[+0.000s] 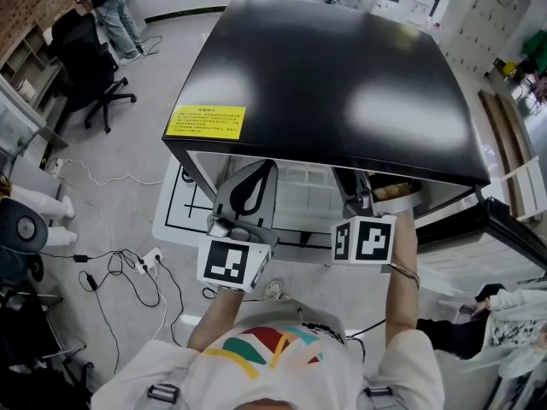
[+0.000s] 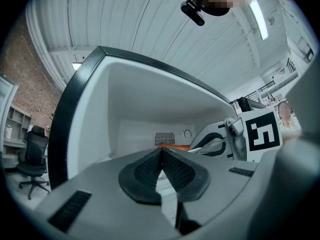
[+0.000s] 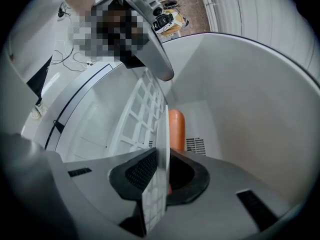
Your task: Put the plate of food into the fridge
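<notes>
Inside the right claw [image 3: 161,156], pinched: a plate [image 3: 155,199]; seat it flat on the shelf [image 3: 137,119] below; left claw [image 2: 161,151] pressed together.

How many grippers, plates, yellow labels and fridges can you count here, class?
Grey two-jaw grippers: 2 (left gripper, right gripper)
White plate of food: 1
Yellow rectangular label: 1
Black-topped fridge: 1
Total: 5
</notes>
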A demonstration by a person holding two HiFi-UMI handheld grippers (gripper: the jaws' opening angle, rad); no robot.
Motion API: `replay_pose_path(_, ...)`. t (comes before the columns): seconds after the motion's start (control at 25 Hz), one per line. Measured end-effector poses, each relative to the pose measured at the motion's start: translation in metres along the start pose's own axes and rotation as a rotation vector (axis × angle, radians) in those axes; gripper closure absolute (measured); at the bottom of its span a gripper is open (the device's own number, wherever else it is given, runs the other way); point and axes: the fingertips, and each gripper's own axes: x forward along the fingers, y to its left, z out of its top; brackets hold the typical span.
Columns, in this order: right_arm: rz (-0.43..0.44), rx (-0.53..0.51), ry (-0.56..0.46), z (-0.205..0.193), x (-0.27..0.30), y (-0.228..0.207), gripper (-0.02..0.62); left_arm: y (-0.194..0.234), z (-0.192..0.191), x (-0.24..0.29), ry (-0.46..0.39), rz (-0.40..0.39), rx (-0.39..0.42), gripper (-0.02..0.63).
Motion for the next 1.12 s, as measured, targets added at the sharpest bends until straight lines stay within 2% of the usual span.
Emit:
replay_pose_path(0.16, 0.05, 0.041, -0.008, 0.0, 0.001, 0.0, 0.549, -0.001, 0.002, 0.003, -0.009, -0.004, -0.004, 0.6)
replay_pose_path(0.32, 0.041, 0.15, -0.058, 0.003, 0.002, -0.008, 0.526, -0.002, 0.004, 0.004, -0.013, -0.008, -0.001, 0.6)
replay_pose_path(0.56, 0.097, 0.296, -0.131, 0.004, 0.0, -0.017, 0.511, -0.001, 0.006, 0.005, -0.011, -0.012, -0.009, 0.6)
replay_pose_path(0.72, 0.134, 0.355, -0.159, 0.005, -0.002, -0.019, 0.506, -0.003, 0.01, 0.006, -0.021, -0.017, -0.01, 0.6)
replay_pose_path(1.12, 0.251, 0.505, -0.307, 0.019, -0.012, -0.018, 0.465, -0.008, 0.012, 0.008, -0.024, -0.029, -0.013, 0.6)
